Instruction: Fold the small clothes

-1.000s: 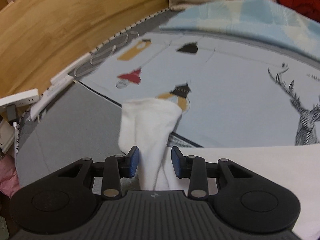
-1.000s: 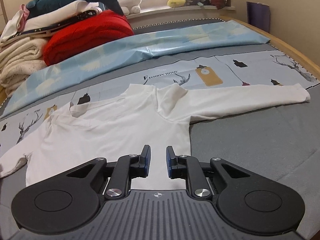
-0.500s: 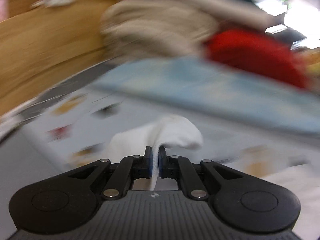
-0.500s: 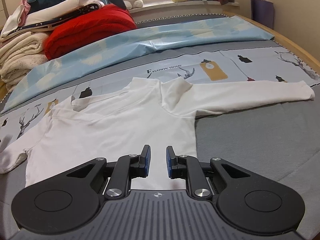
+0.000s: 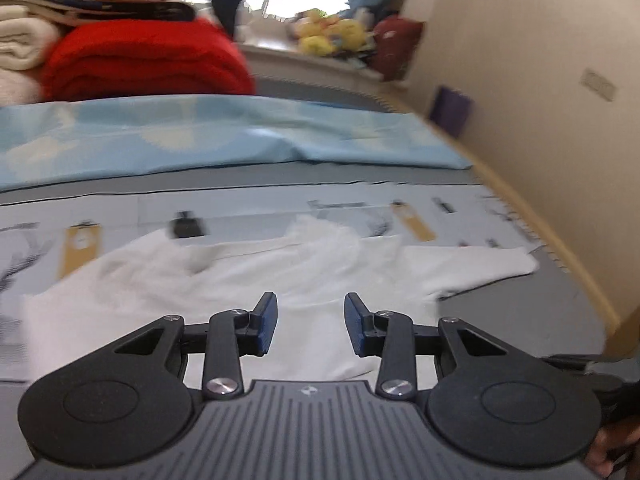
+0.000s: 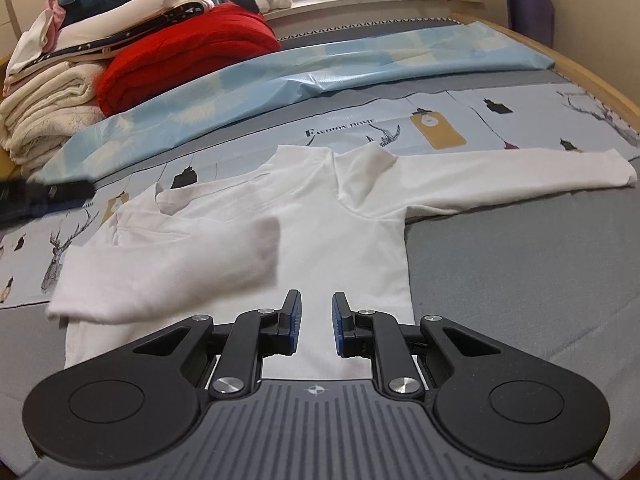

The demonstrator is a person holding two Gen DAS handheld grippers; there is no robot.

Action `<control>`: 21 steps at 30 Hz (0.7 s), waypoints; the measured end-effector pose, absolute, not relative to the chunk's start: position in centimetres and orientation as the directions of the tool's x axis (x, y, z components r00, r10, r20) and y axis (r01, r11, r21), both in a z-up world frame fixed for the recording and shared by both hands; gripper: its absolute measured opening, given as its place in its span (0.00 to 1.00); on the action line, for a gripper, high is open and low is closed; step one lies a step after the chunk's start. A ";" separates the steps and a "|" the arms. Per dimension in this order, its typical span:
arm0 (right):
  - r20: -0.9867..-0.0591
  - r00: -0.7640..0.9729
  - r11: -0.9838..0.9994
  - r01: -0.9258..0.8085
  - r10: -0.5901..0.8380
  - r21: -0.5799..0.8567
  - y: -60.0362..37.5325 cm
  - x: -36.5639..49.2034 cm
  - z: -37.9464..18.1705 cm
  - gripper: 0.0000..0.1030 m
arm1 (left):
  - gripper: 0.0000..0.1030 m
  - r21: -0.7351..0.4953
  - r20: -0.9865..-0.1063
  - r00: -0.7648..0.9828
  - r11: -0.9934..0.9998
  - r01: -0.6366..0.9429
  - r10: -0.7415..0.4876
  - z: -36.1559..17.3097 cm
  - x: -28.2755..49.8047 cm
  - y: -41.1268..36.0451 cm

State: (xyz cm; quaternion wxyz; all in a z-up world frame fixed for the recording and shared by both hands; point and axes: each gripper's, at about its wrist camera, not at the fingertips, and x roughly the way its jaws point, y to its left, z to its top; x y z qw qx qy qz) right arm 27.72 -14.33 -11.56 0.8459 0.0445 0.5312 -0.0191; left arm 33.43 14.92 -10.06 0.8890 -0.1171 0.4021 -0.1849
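- Right wrist view: the bedsheet (image 6: 460,112) has "FASHION HOME" printed on it at about 12 o'clock, just past the collar of the white shirt (image 6: 320,240).
- The shirt lies flat right ahead of the right gripper (image 6: 314,322), its hem running under the spread, empty jaws. Right sleeve (image 6: 500,176) stretches out to 2 o'clock.
- Left sleeve (image 6: 172,264) is now folded across the chest; a second ago it lay out at 9 o'clock.
- Left gripper (image 5: 311,322) was pinching that sleeve half a second ago; now it's wide open, holding nothing, with the shirt (image 5: 200,276) ahead of it.
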 end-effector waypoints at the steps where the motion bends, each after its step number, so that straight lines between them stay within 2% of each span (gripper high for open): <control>1: -0.900 0.436 0.995 0.082 0.018 0.060 -14.4 27.7 -11.5 0.17 | 0.41 -0.339 -0.687 0.619 0.921 0.191 -0.381 -10.0 33.3 16.3; 7: -0.896 0.440 0.991 0.091 0.051 0.102 -14.5 28.0 -11.7 0.17 | 0.40 -0.241 -0.760 0.644 0.958 -0.152 -0.089 -13.6 32.5 24.6; 10: -0.893 0.444 0.993 0.050 0.073 0.105 -13.7 28.5 -12.3 0.14 | 0.37 -0.131 -0.860 0.510 0.958 -0.254 0.017 -16.9 32.9 26.8; 15: -0.912 0.400 0.992 0.038 0.095 0.120 -13.0 30.7 -15.1 0.15 | 0.38 -0.083 -0.841 0.531 0.945 -0.315 0.103 -17.4 34.3 29.3; 21: -0.950 0.284 0.978 0.122 0.130 0.170 -12.7 34.2 -20.8 0.23 | 0.38 -0.096 -0.865 0.483 0.898 -0.430 0.138 -17.8 34.7 31.9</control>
